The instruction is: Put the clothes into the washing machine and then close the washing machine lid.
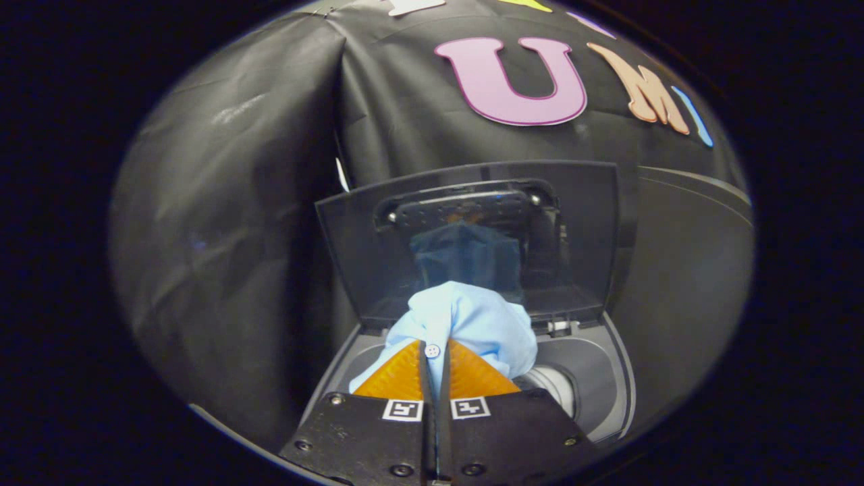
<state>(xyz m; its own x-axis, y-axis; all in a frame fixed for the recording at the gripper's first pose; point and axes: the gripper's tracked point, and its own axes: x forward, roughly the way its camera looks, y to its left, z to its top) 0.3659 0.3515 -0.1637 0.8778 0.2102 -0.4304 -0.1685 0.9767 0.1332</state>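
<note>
Gripper (433, 351) clamped on the light blue shirt (466, 324): both fingers pinch a fold of it, with a small white button (432, 350) right at the tips. Shirt bunches up just ahead of the fingers, hanging over the washing machine (594, 364) opening. Drum (553, 385) visible below and beside the bundle. Lid (472, 229) stands upright behind it, tinted, and mirrors the cloth.

We judge the carry is about done; the release into the drum is next, then the lid.

Risks we see from here:
- Pinch is on a thin fold near the button. If it slips, the shirt may drop short and drape over the rim instead of going in.
- Bundle looks wide against the opening. Letting go too high or off-centre could leave a sleeve hanging out, and the lid would then close on fabric.
- Lid stands close behind the shirt. Pushing forward too far could knock it down early, onto the fingers or the cloth.

We can't tell how deep the drum goes.
</note>
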